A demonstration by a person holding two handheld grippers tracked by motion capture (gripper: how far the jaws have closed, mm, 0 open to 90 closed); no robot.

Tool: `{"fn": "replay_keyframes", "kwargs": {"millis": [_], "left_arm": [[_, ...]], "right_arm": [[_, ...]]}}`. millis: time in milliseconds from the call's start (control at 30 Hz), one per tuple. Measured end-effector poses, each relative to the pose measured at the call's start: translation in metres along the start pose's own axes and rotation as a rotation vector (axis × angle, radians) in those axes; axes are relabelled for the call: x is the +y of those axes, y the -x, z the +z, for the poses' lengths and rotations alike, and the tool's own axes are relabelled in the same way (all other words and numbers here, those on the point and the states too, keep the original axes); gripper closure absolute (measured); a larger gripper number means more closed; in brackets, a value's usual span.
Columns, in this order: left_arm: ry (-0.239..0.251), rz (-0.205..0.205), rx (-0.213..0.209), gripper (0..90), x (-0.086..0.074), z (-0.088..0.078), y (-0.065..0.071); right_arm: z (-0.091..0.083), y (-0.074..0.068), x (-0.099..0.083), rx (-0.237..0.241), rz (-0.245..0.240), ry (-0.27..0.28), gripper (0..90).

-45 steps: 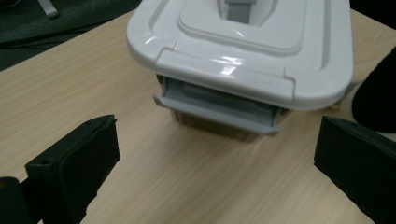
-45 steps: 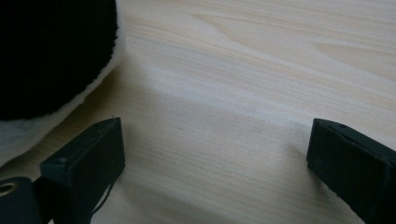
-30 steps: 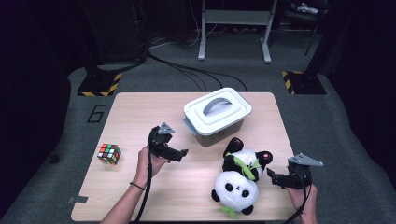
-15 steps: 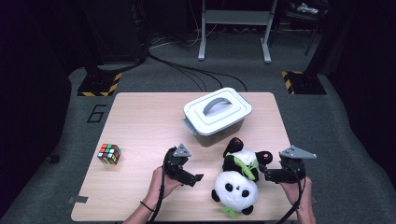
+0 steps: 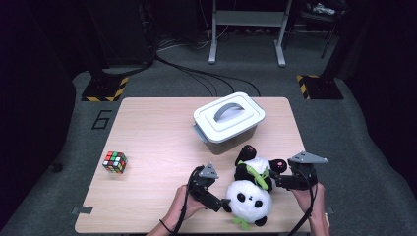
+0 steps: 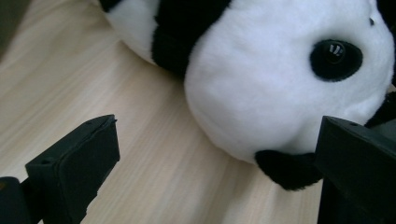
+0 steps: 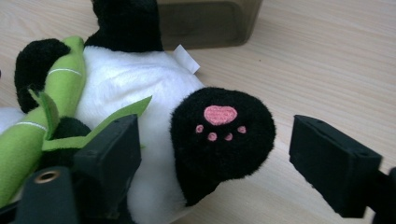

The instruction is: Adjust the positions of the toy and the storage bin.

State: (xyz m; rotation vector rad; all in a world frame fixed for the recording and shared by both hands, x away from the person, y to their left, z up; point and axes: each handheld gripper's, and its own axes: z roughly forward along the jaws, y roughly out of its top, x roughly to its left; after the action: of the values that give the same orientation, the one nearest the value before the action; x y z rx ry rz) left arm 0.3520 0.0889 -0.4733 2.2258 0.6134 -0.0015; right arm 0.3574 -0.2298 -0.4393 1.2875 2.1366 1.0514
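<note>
Soft, light black-and-white plush panda (image 5: 251, 194), lower centre of counter (image 5: 157, 142). Right hand-held gripper (image 7: 215, 154) has just been closing, jaws spread around black foot, best hold. Left hand-held gripper (image 6: 210, 186) spread beside head.

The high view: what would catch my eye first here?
A plush panda lies at the near edge of the table, with the left gripper at its head and the right gripper at its foot, jaws just closing around the paw. Behind it stands a lidded grey box; a colourful puzzle cube sits far left.
</note>
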Motion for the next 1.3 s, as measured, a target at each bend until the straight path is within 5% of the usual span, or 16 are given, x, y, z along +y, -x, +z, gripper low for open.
{"fn": "replay_keyframes", "kwargs": {"millis": [233,333,733,967,1300], "left_arm": [[0.000,0.009,-0.056,17.4,0.000,0.009,0.005],[0.003,0.026,-0.104,34.5,0.001,0.009,0.006],[-0.003,0.065,-0.123,69.2,0.003,0.011,0.009],[-0.030,0.090,-0.128,73.5,0.008,0.007,-0.004],[-0.064,0.095,-0.045,74.2,0.016,-0.005,-0.034]], "right_arm": [[0.006,-0.002,-0.004,0.005,0.010,-0.023,37.9],[0.007,-0.001,-0.008,-0.014,0.018,-0.029,48.6],[0.009,-0.007,-0.015,-0.037,0.024,-0.029,66.6],[0.002,-0.010,-0.016,-0.037,0.074,-0.032,67.2],[-0.009,-0.025,-0.024,-0.052,0.118,-0.053,67.6]]}}
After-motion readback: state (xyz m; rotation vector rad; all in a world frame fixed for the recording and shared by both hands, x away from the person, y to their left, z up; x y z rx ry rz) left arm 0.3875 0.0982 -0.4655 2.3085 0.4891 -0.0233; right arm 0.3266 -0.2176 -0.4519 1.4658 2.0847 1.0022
